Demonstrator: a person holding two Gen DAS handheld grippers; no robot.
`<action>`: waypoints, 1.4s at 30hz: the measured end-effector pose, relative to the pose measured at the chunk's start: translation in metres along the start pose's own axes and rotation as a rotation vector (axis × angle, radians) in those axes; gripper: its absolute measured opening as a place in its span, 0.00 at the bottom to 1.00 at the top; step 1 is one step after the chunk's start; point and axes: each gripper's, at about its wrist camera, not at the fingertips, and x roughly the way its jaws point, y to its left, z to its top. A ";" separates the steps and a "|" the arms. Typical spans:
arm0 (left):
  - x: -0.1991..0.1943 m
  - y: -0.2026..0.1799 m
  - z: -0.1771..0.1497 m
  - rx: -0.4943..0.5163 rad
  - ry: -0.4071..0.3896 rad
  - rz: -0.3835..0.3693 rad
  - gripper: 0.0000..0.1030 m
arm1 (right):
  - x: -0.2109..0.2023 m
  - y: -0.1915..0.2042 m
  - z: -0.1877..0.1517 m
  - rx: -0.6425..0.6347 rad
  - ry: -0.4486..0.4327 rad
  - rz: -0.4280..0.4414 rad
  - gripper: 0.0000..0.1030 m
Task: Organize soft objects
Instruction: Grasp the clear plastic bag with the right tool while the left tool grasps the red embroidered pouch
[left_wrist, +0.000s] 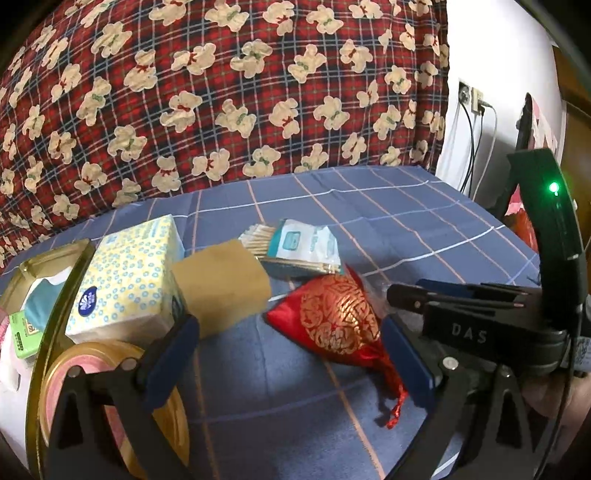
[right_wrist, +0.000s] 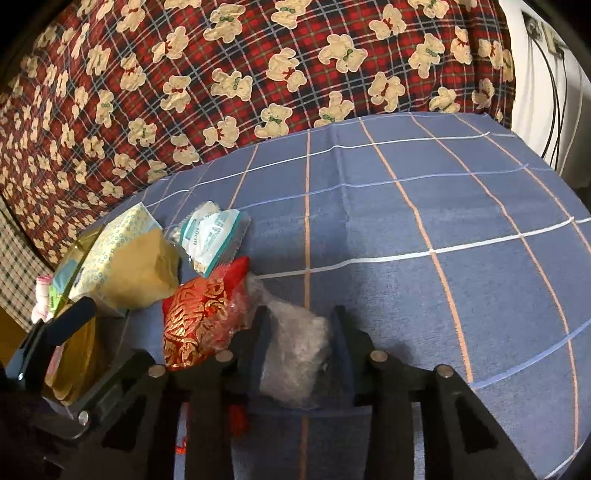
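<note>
A red and gold drawstring pouch (left_wrist: 334, 321) lies on the blue checked sheet between my left gripper's (left_wrist: 291, 332) open fingers. A tan sponge block (left_wrist: 221, 286) leans on a yellow tissue pack (left_wrist: 125, 284). A cotton swab bag (left_wrist: 295, 249) lies behind them. My right gripper (right_wrist: 301, 332) is shut on a clear plastic bag of white stuff (right_wrist: 295, 354), next to the red pouch (right_wrist: 195, 321). The sponge (right_wrist: 144, 271), the tissue pack (right_wrist: 110, 240) and the swab bag (right_wrist: 212, 232) also show in the right wrist view.
A gold round tin (left_wrist: 37, 369) at the left holds a pink tape roll (left_wrist: 85, 369) and small packs. A red plaid bear-print quilt (left_wrist: 221, 92) rises behind the bed. A wall socket with cables (left_wrist: 472, 99) is at the right. My right gripper's body (left_wrist: 480, 325) is at the right of the left wrist view.
</note>
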 end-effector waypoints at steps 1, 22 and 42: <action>0.000 0.001 0.000 -0.004 -0.002 0.000 0.97 | 0.000 -0.002 0.000 0.012 -0.002 0.016 0.38; -0.005 0.016 -0.003 -0.056 -0.020 -0.004 0.97 | -0.010 0.018 -0.010 -0.202 0.041 0.045 0.66; 0.014 -0.011 0.000 0.006 0.056 -0.057 0.94 | -0.016 -0.001 -0.010 -0.153 0.000 -0.081 0.28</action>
